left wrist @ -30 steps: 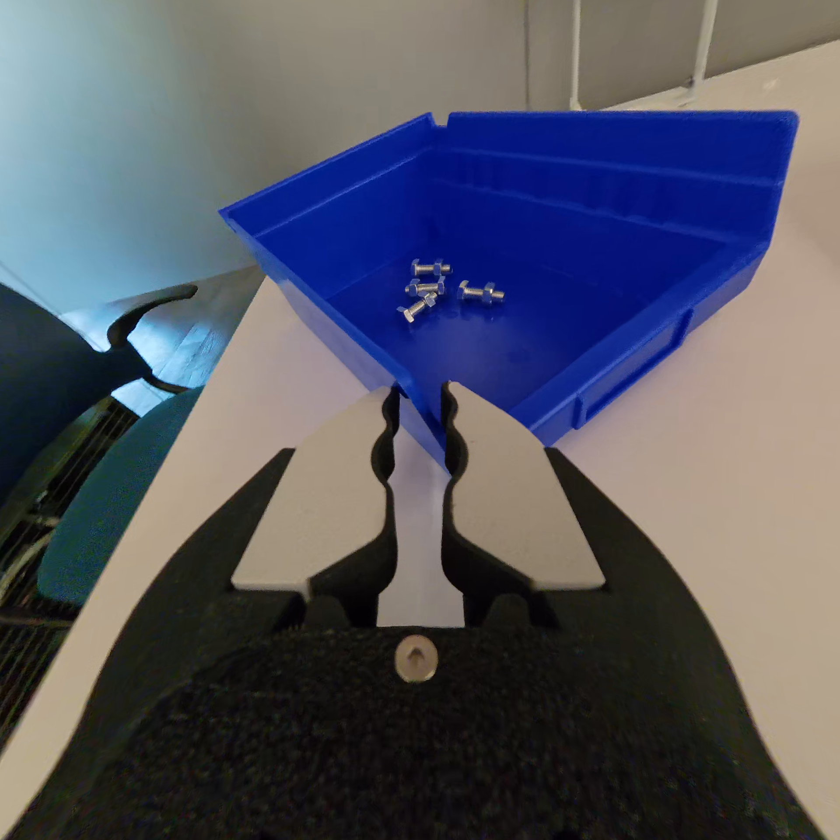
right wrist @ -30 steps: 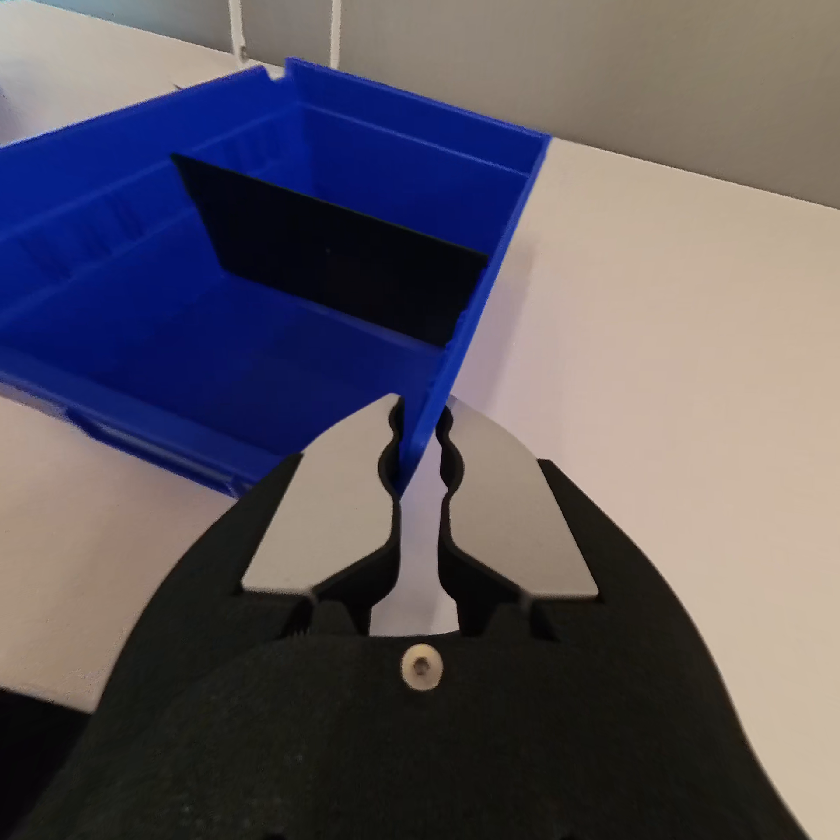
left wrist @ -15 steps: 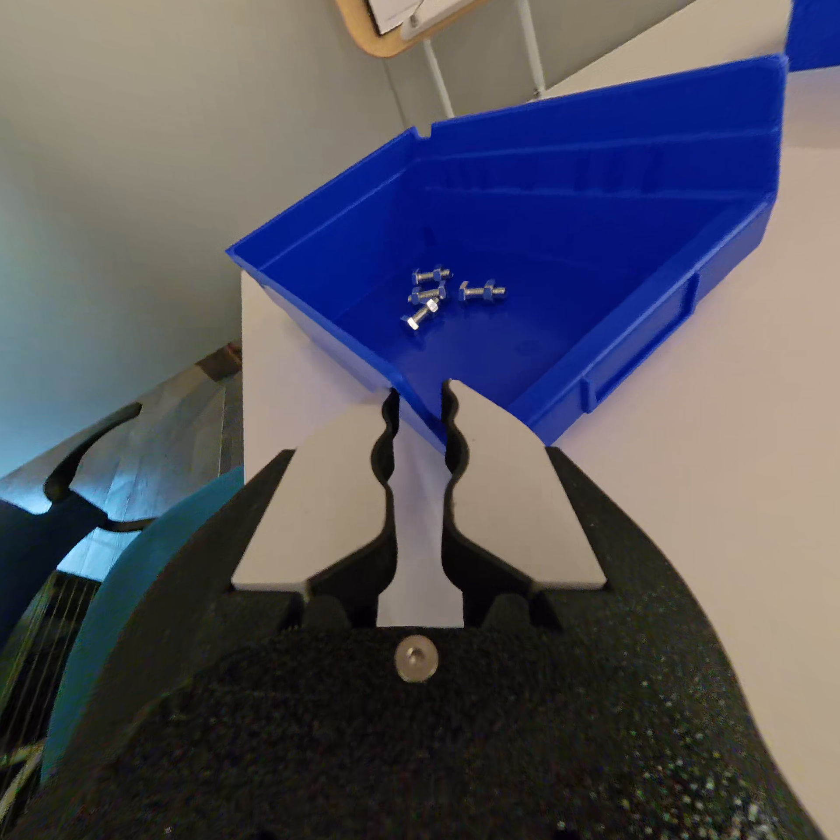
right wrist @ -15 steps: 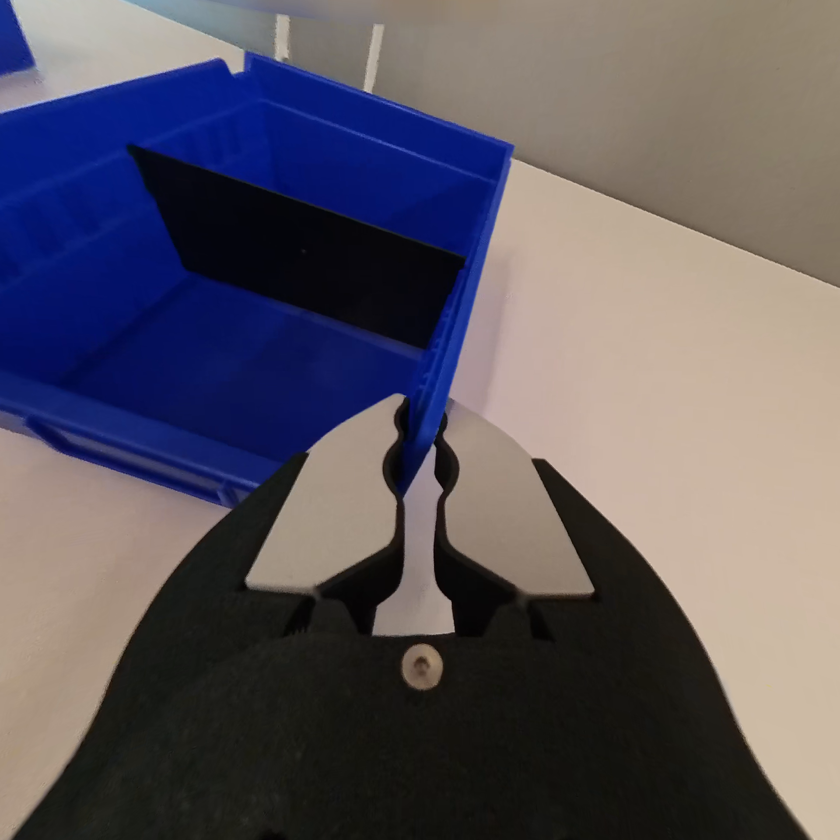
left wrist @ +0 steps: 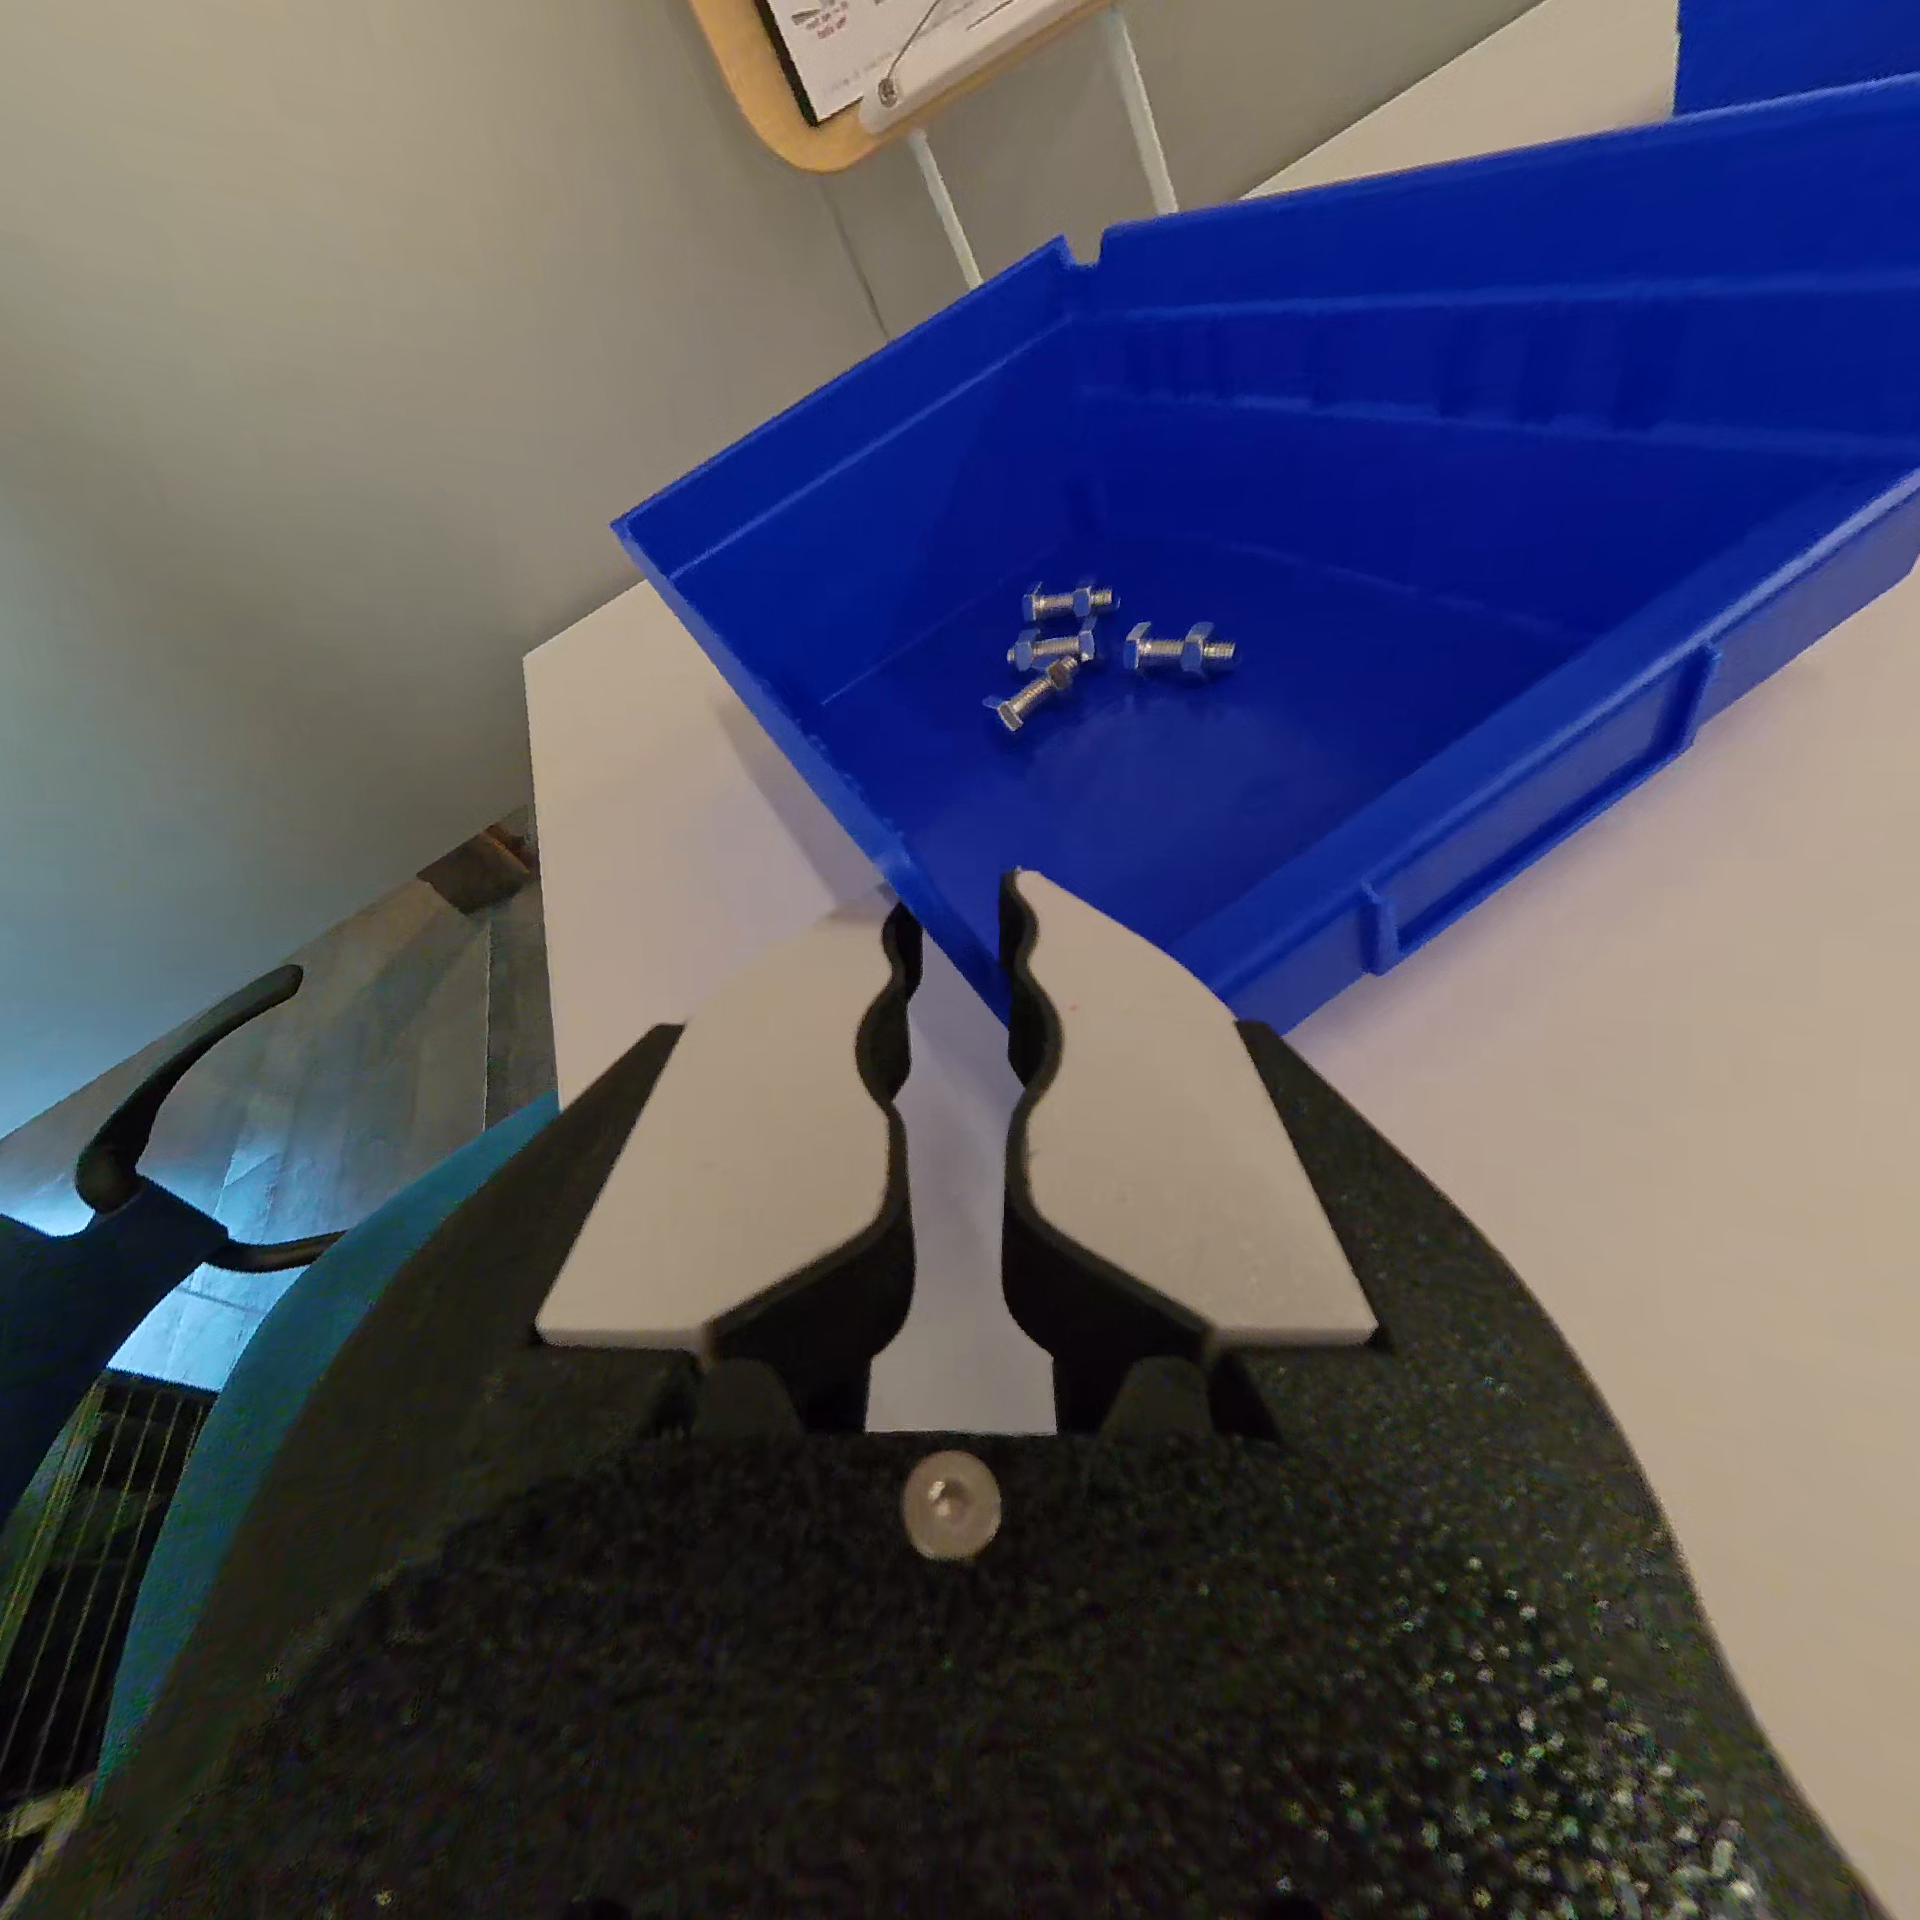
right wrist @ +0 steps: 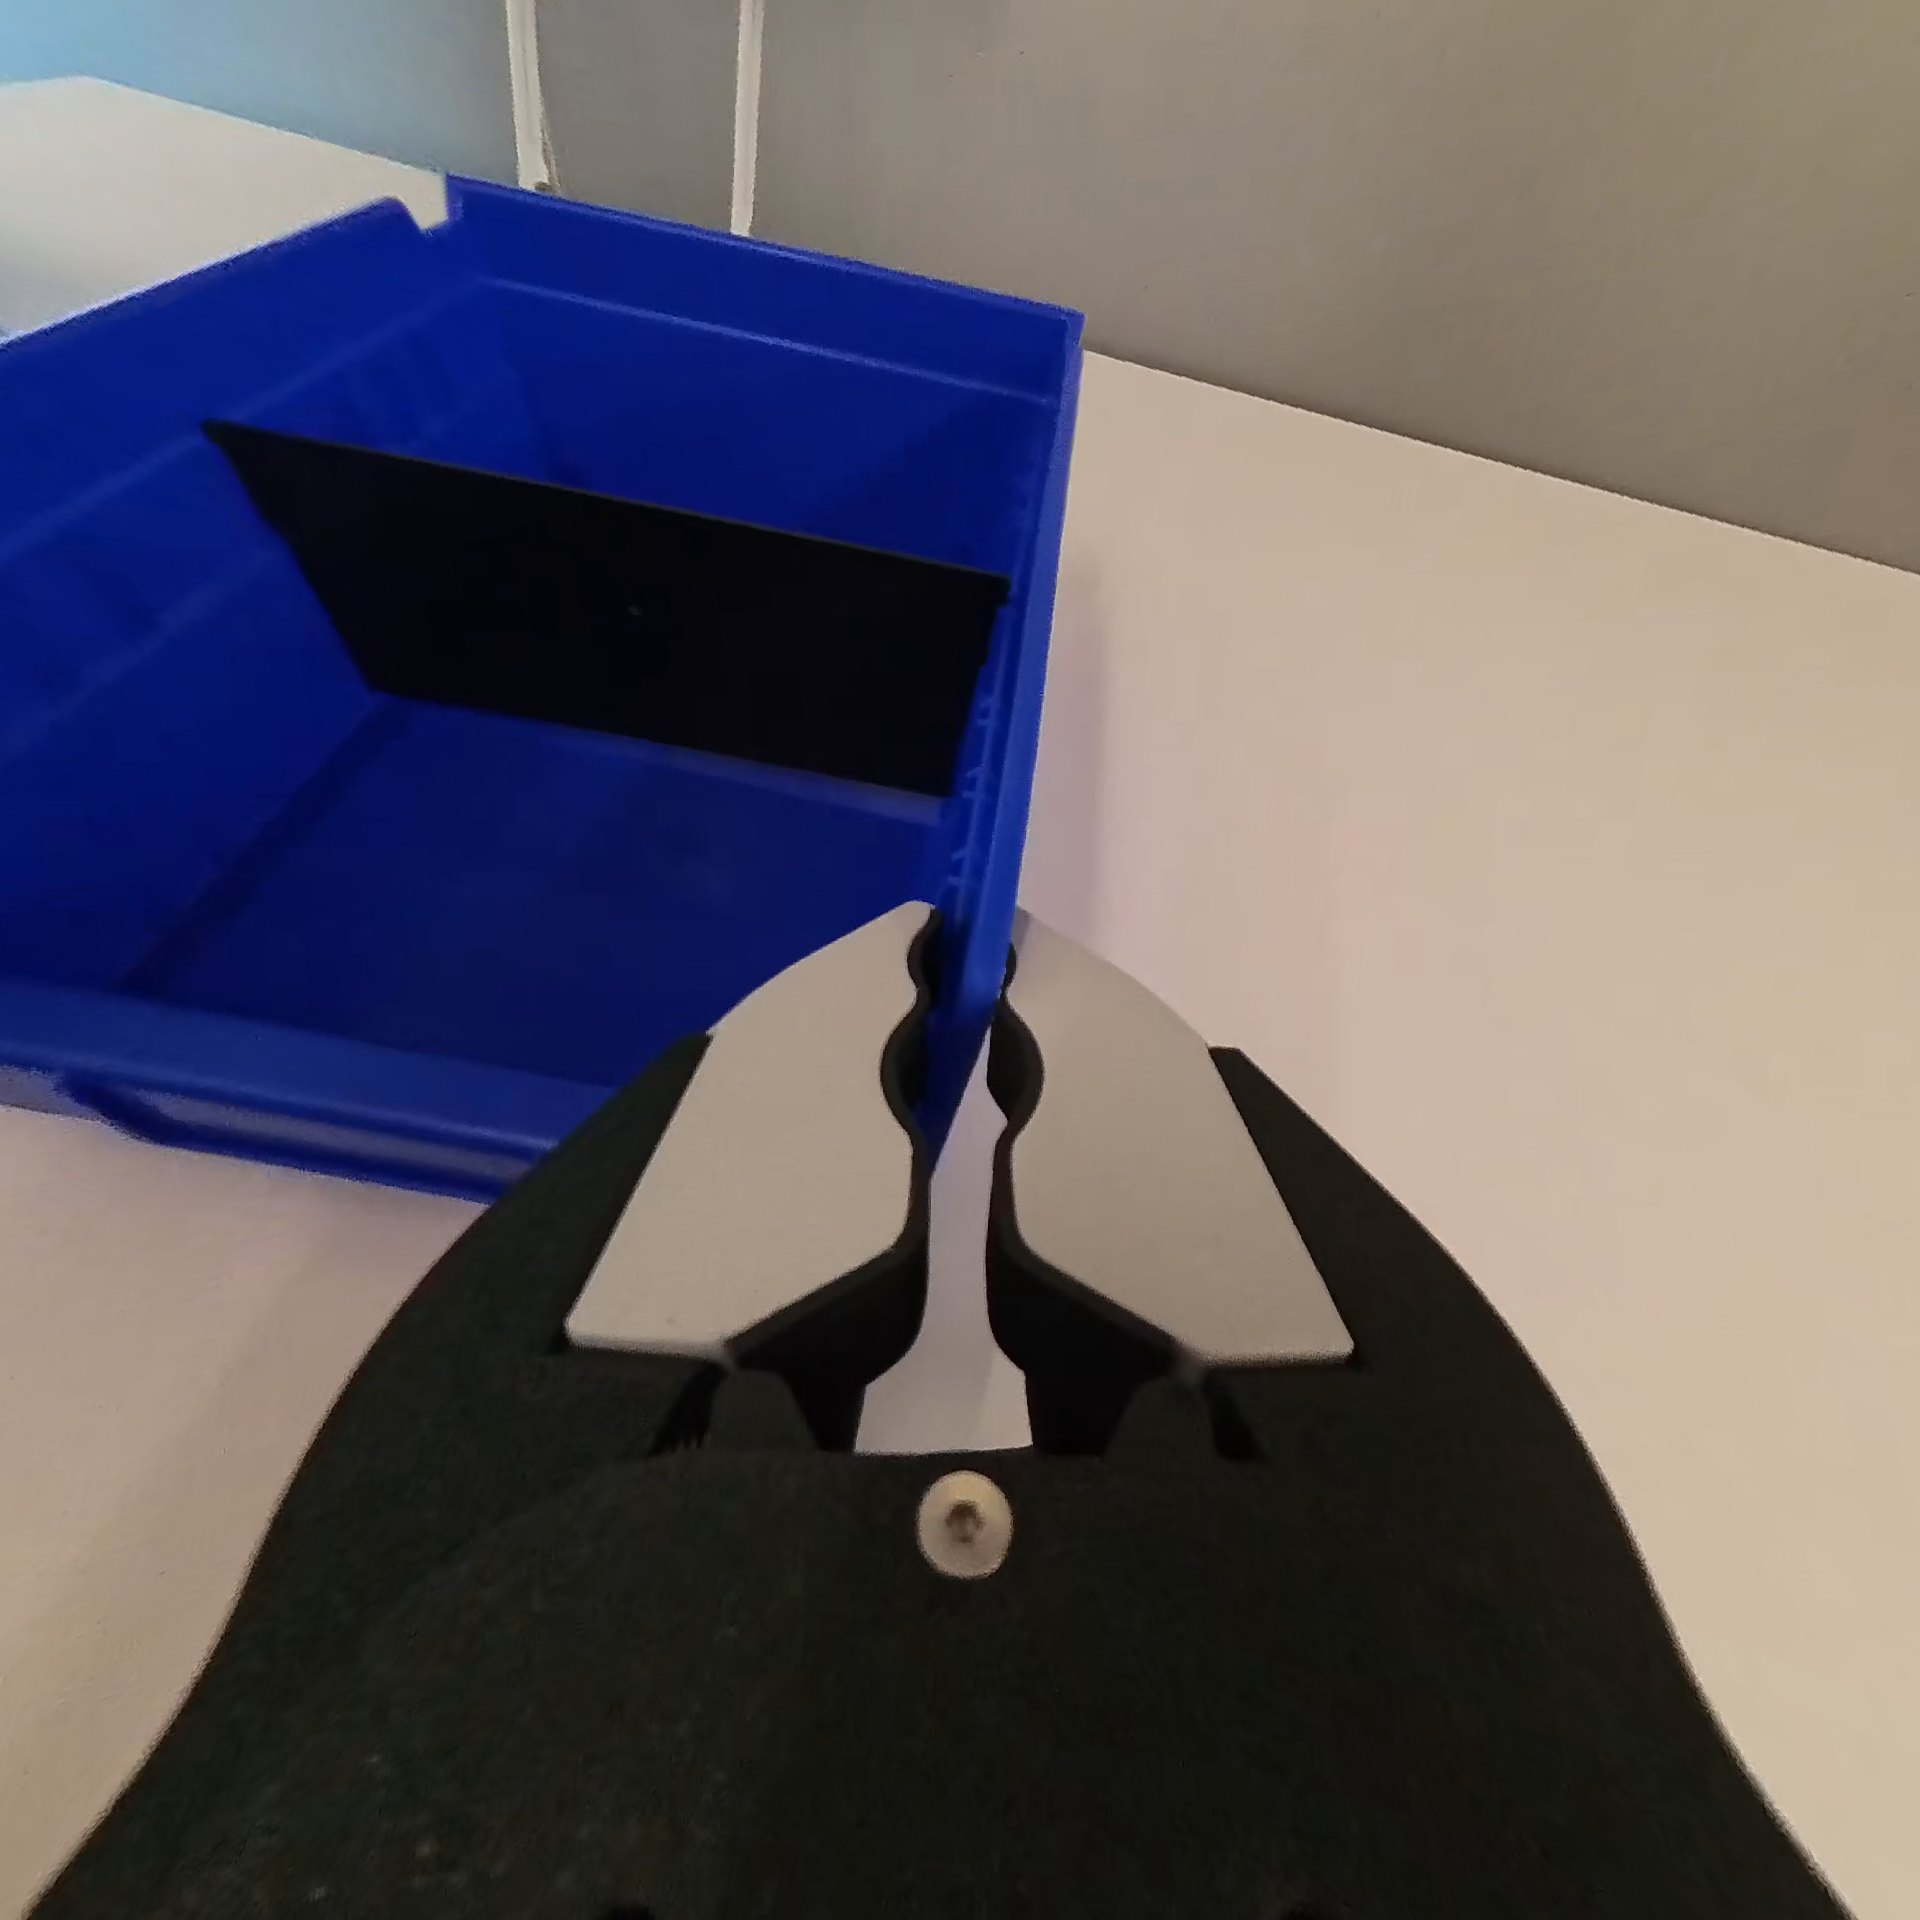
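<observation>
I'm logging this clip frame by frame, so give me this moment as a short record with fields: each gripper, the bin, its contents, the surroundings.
left gripper: jaws astride the near left corner of the blue bin; inner finger against the wall, outer pad contact unclear
right gripper: closed on the bin's right side wall, a pad on each face
bin contents: four small silver bolts at the left end; black divider across the right part
support: white table
surroundings: grey wall; teal chair off the table's left edge
</observation>
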Action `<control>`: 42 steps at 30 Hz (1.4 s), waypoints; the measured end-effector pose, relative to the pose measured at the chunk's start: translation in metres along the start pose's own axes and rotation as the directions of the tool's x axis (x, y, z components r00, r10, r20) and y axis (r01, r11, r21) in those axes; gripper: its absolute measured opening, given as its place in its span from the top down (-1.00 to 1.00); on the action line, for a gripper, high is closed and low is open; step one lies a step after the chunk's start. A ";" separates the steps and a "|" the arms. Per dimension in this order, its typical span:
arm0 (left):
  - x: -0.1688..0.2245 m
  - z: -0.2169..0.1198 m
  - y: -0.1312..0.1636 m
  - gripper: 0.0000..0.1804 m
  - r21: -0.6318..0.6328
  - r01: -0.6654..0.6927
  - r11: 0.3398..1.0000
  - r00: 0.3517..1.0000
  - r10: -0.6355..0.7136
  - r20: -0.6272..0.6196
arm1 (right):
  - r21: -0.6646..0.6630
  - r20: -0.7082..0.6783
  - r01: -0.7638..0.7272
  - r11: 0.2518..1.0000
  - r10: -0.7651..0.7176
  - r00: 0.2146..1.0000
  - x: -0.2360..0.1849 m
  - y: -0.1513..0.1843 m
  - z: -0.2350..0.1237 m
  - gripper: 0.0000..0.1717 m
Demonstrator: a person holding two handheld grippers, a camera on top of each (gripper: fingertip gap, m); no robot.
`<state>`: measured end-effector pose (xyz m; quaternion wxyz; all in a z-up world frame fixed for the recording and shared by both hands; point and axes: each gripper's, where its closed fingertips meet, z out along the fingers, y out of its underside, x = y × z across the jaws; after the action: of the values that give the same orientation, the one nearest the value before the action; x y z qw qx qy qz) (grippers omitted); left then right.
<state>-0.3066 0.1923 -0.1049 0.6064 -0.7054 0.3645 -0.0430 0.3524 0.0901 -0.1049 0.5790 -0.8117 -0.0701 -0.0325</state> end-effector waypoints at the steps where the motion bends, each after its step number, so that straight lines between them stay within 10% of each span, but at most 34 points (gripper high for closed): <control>1: 0.001 0.000 0.000 0.85 -0.004 0.004 1.000 1.000 -0.004 0.009 | 0.003 -0.002 0.001 1.000 -0.001 1.000 0.000 0.000 -0.001 0.94; 7: -0.008 -0.010 -0.015 0.65 0.044 0.016 0.999 0.989 -0.022 0.144 | 0.051 -0.045 0.025 0.998 -0.023 0.999 -0.001 -0.003 -0.009 0.92; 11: -0.007 -0.053 -0.074 0.43 0.255 0.110 0.961 0.965 -0.164 0.205 | 0.111 -0.049 0.039 0.993 -0.033 0.998 -0.006 -0.021 -0.040 0.55; 17: 0.096 -0.065 -0.200 0.50 0.617 0.444 0.650 0.891 -0.397 -0.222 | 0.450 0.134 -0.266 0.852 0.230 0.964 -0.052 -0.124 -0.089 0.14; 24: 0.257 -0.007 -0.297 0.56 0.456 0.849 0.267 0.526 -0.350 -0.775 | 0.652 0.437 -0.544 0.529 0.325 0.839 -0.156 -0.205 -0.109 -0.12; 30: 0.337 0.003 -0.328 0.58 0.262 0.926 0.270 0.323 -0.213 -0.922 | 0.698 0.477 -0.589 0.408 0.349 0.807 -0.178 -0.214 -0.117 -0.11; 35: 0.347 0.008 -0.327 0.59 0.278 0.925 0.260 0.334 -0.207 -0.920 | 0.674 0.524 -0.630 0.385 0.351 0.776 -0.181 -0.207 -0.111 -0.13; 39: 0.369 0.015 -0.325 0.59 0.292 0.877 0.382 0.388 -0.204 -0.899 | 0.611 0.594 -0.696 0.377 0.364 0.718 -0.186 -0.201 -0.108 -0.12; 42: 0.374 0.015 -0.325 0.64 0.227 0.890 0.394 0.323 -0.195 -0.926 | 0.586 0.600 -0.706 0.399 0.372 0.708 -0.187 -0.197 -0.107 -0.09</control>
<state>0.1242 -0.0071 0.0363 0.5336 -0.3811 0.2387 -0.7163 0.1408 0.0382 0.0889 0.8237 -0.4370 0.0867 0.3507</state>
